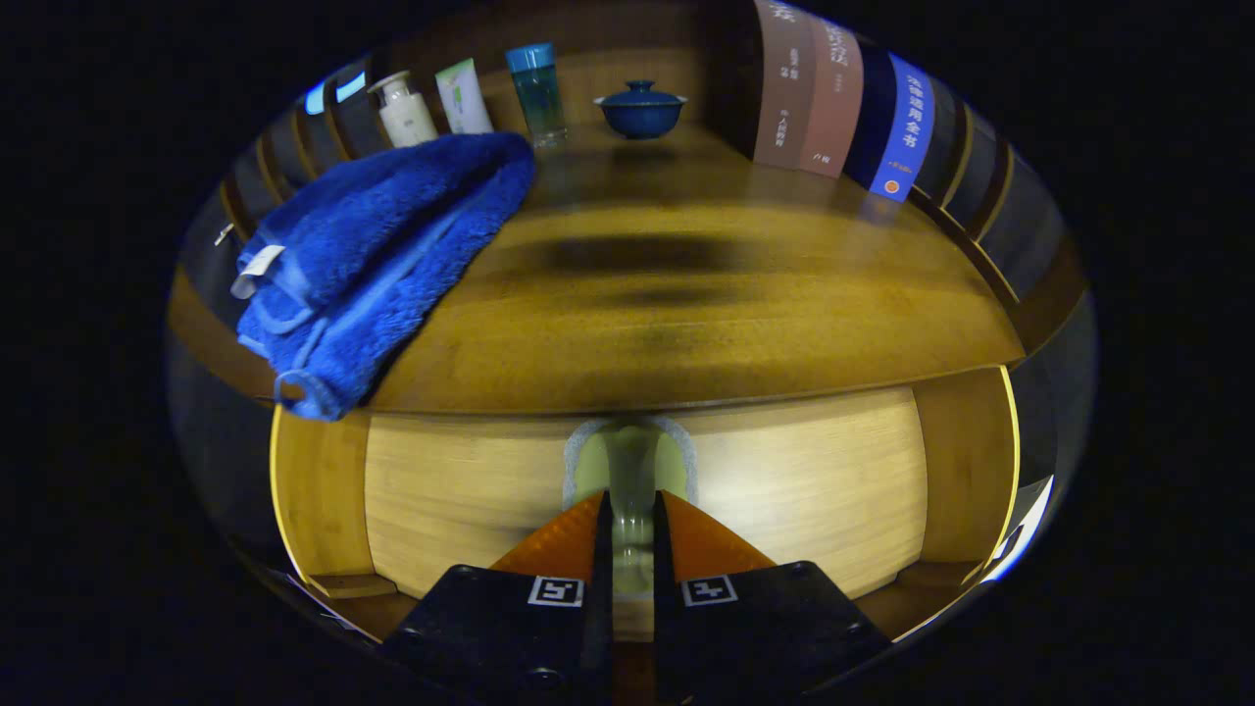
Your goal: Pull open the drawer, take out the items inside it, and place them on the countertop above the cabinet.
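The drawer front [784,490] is a pale wood panel set in the cabinet under the countertop [706,324]. At its middle, a pale translucent handle [632,456] stands out of a grey-rimmed recess. My gripper [632,502] is shut on this handle, one finger pressing on each side of it. The drawer's inside and whatever lies in it are hidden behind the front panel.
A folded blue towel [373,255] lies on the countertop's left part and hangs over its front edge. Along the back stand a white pump bottle [404,110], a tube [463,96], a blue glass [537,93] and a blue lidded bowl [640,108]. Books [833,98] stand at the right.
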The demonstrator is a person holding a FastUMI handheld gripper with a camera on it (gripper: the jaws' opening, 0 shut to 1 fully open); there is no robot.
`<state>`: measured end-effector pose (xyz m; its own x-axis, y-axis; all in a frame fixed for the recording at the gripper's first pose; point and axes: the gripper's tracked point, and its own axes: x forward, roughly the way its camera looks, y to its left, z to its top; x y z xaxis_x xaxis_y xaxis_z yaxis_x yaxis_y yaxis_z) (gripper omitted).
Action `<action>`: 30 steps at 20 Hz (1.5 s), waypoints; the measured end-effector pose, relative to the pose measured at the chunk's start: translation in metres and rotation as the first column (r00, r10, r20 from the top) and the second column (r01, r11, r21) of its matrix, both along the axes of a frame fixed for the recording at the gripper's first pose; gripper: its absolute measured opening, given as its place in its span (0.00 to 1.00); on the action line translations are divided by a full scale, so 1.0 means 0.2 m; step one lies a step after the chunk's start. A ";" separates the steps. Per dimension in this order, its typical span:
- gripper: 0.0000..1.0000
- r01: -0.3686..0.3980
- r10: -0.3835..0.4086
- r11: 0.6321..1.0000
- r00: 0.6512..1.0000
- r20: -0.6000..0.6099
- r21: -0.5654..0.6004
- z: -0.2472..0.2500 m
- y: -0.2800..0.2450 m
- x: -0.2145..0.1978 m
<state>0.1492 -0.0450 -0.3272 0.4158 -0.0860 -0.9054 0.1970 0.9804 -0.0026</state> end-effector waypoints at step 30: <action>0.40 -0.005 -0.002 1.000 0.973 0.231 0.030 0.48 -0.09 0.87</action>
